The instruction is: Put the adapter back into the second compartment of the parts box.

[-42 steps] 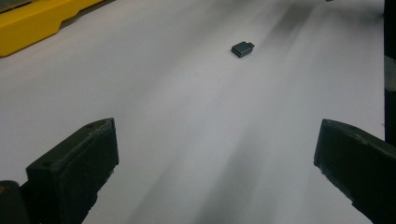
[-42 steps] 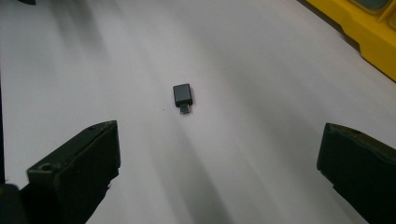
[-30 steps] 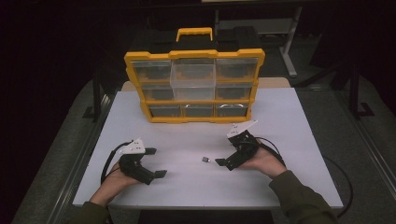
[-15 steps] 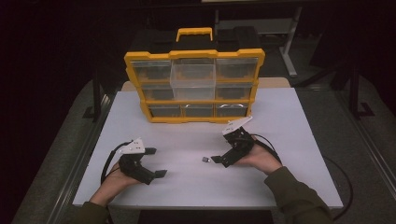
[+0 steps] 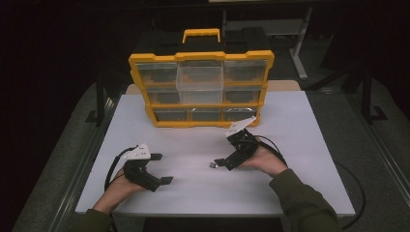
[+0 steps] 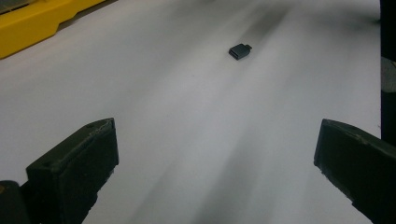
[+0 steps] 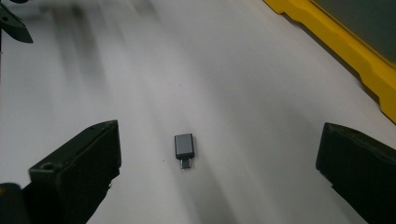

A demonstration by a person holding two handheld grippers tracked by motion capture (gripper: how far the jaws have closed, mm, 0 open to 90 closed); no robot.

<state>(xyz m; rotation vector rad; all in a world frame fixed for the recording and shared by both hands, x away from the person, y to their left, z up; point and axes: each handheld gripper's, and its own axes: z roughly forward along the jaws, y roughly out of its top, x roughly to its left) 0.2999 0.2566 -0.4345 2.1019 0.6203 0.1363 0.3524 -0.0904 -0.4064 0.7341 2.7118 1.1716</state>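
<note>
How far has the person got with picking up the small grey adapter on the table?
Done: the right gripper is open, with the adapter lying between its jaws. In hand: nothing is gripped; the adapter lies flat on the white table. Left: closing and lifting. The left gripper rests open, apart.

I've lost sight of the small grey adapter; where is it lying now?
The small grey adapter lies on the white table, right of centre in the high view, between the open jaws of the right tool.
</note>
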